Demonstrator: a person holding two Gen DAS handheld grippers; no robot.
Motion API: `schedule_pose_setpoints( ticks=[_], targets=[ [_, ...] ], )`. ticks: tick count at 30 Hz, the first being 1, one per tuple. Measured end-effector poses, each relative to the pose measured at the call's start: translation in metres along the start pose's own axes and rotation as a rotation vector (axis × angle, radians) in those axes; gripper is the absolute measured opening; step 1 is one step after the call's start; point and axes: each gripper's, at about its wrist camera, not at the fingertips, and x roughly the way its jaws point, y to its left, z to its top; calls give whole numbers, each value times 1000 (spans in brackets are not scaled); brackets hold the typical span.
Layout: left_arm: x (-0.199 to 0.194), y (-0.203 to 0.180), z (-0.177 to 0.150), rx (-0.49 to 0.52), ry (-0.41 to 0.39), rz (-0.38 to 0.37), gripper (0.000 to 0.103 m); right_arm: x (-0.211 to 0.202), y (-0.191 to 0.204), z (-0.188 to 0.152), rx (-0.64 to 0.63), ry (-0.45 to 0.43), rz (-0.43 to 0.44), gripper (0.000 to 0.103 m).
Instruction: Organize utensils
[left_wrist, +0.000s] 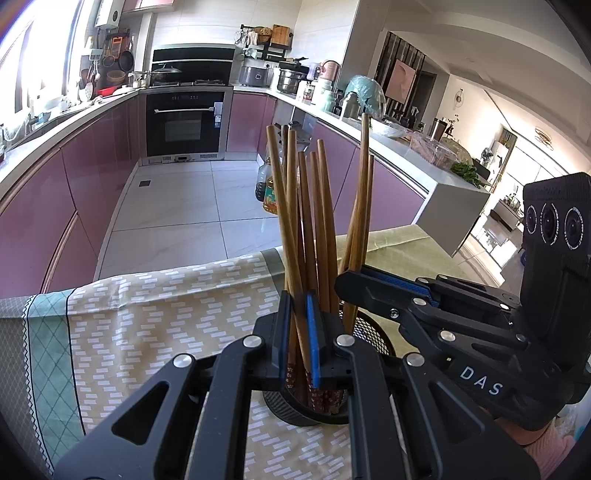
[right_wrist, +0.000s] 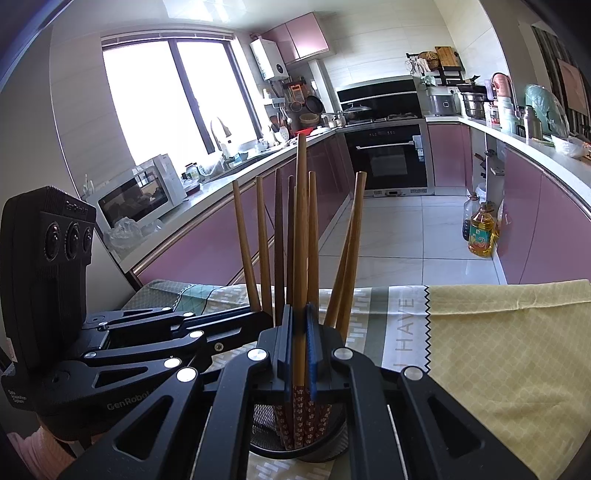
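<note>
Both my grippers, left (left_wrist: 298, 338) and right (right_wrist: 300, 350), are each pinched on one wooden chopstick (right_wrist: 301, 258) among roughly ten standing upright in the single black mesh holder (right_wrist: 266, 443), which sits on the patterned tablecloth (left_wrist: 147, 325) at the table's near edge.

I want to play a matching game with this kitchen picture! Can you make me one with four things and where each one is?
Things:
1. chopsticks
2. mesh holder
3. oil bottle
4. microwave

Places:
A. on the floor by the pink cabinets
B. on the counter under the window
C. standing in the holder
D. on the tablecloth

Pairs: 1-C, 2-D, 3-A, 4-B
</note>
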Motion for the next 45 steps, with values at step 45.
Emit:
schedule_pose_setpoints(
  ticks=[45],
  targets=[
    [6, -5, -15, 23, 16, -27, 9, -7, -2, -9, 20, -12, -1, 8]
  ],
)
